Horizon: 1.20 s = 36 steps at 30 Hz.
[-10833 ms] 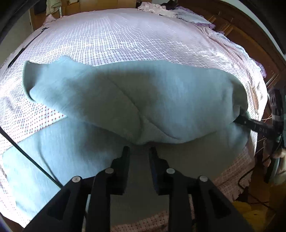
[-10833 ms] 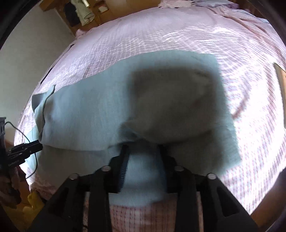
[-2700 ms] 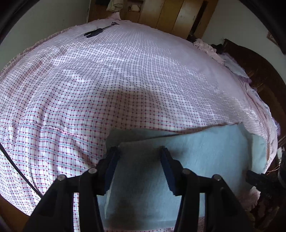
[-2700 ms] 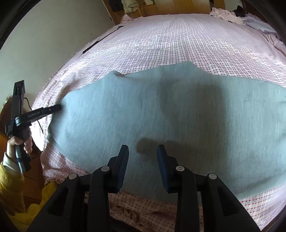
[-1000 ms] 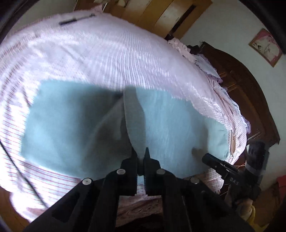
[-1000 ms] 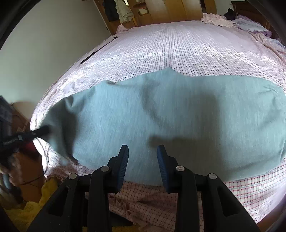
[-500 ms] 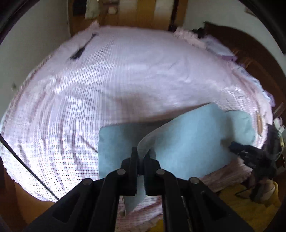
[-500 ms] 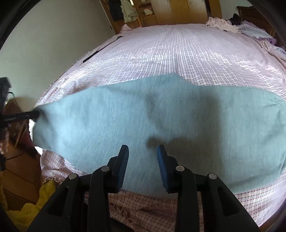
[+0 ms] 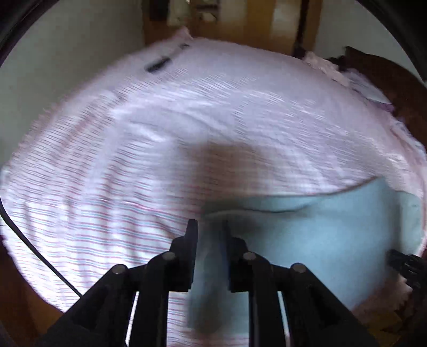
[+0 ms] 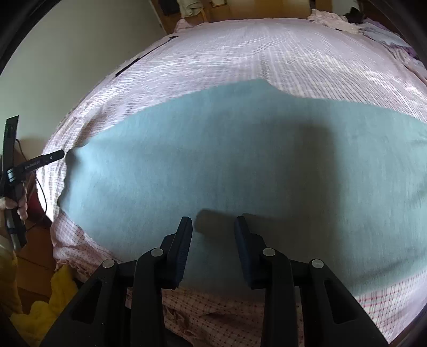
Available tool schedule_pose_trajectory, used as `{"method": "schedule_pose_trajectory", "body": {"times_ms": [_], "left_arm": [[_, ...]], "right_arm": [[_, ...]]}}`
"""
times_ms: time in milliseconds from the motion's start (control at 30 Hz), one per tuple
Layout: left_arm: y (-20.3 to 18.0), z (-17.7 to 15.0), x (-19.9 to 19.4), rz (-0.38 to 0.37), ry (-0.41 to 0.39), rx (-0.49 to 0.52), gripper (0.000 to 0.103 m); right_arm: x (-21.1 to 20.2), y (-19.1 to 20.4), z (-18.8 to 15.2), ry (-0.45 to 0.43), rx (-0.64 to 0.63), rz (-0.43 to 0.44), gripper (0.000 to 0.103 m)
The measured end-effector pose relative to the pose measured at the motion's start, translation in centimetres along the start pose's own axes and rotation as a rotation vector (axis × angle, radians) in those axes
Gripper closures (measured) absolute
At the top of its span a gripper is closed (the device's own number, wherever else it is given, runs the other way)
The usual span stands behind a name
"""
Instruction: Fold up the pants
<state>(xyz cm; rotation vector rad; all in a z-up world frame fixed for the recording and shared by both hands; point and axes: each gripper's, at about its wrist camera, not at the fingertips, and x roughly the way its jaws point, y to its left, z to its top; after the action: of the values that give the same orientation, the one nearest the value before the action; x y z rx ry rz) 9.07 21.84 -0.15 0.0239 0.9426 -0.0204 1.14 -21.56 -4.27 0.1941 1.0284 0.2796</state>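
Light blue-green pants (image 10: 213,160) lie folded flat across the near part of the checked pink bedsheet (image 10: 267,53). In the left wrist view, which is blurred, the pants (image 9: 320,235) fill the lower right. My left gripper (image 9: 208,224) is at their left end; its jaws are opening, with a strip of the cloth loose in the gap between them. From the right wrist view the left gripper (image 10: 50,157) touches that same end. My right gripper (image 10: 213,221) hovers open over the pants' near edge with nothing in it.
A dark slim object (image 10: 141,58) lies on the far side of the bed. Loose clothes (image 10: 333,18) are piled at the far right by the wooden headboard (image 9: 373,61). Yellow cloth (image 10: 61,288) lies on the floor beside the bed. A hand (image 10: 21,202) holds the left gripper's handle.
The left gripper carried the lifted fold of the pants out to the left end, and its jaws have parted. The pants now lie flat. The right gripper has barely shifted.
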Motion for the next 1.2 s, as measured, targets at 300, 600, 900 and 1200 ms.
{"method": "schedule_pose_trajectory", "body": {"times_ms": [300,600,900,1200], "left_arm": [[0.8,-0.7,-1.0,-0.158,0.001,-0.066,0.066],[-0.8,-1.4,1.3,-0.179,0.010,-0.099,0.066],[-0.8,-1.1,2.1,-0.128,-0.011,-0.133,0.066],[-1.7,-1.1,3.7,0.028,-0.009,-0.080,0.048]], "right_arm": [[0.8,0.2,9.6,-0.068,-0.173,-0.086,0.066],[5.9,-5.4,14.0,0.041,-0.056,-0.081,0.064],[2.9,-4.3,12.3,-0.145,-0.124,-0.064,0.102],[6.4,-4.6,12.8,-0.105,-0.110,-0.170,0.097]]}}
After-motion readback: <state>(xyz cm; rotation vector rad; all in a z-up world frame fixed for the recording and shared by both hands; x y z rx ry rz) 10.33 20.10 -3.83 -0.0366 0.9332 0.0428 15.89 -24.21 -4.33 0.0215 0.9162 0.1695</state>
